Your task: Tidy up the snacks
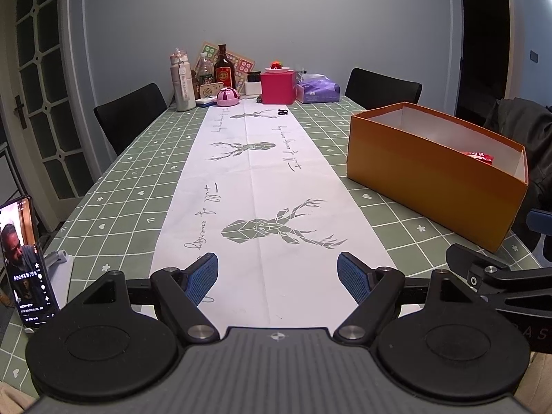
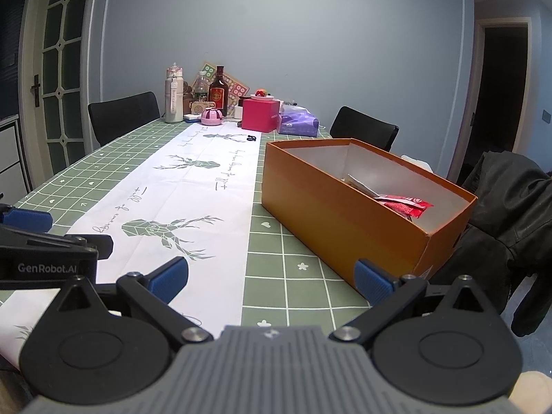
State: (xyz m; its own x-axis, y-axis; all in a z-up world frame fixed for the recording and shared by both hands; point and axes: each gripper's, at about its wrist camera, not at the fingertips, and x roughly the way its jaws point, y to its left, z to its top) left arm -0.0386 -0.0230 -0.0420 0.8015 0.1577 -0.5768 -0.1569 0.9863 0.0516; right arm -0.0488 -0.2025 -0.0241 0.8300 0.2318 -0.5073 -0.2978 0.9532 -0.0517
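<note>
An orange cardboard box (image 1: 427,172) (image 2: 345,220) stands open on the right side of the table. Inside it lie red snack packets (image 2: 407,205) (image 1: 479,156) and a pale packet (image 2: 360,184). My left gripper (image 1: 277,277) hovers open over the white table runner (image 1: 262,179), with nothing between its blue pads. My right gripper (image 2: 272,277) is open too, just short of the box's near corner, and holds nothing. Each gripper shows at the edge of the other's view, the right gripper's body (image 1: 496,279) and the left gripper's body (image 2: 45,255).
A phone (image 1: 26,262) stands propped at the near left edge. At the far end are bottles (image 1: 224,69), a pink box (image 1: 277,86), a purple tissue pack (image 1: 317,91) and a pink bowl (image 1: 227,97). Black chairs (image 1: 131,114) flank the table; a dark jacket (image 2: 510,227) hangs on the right.
</note>
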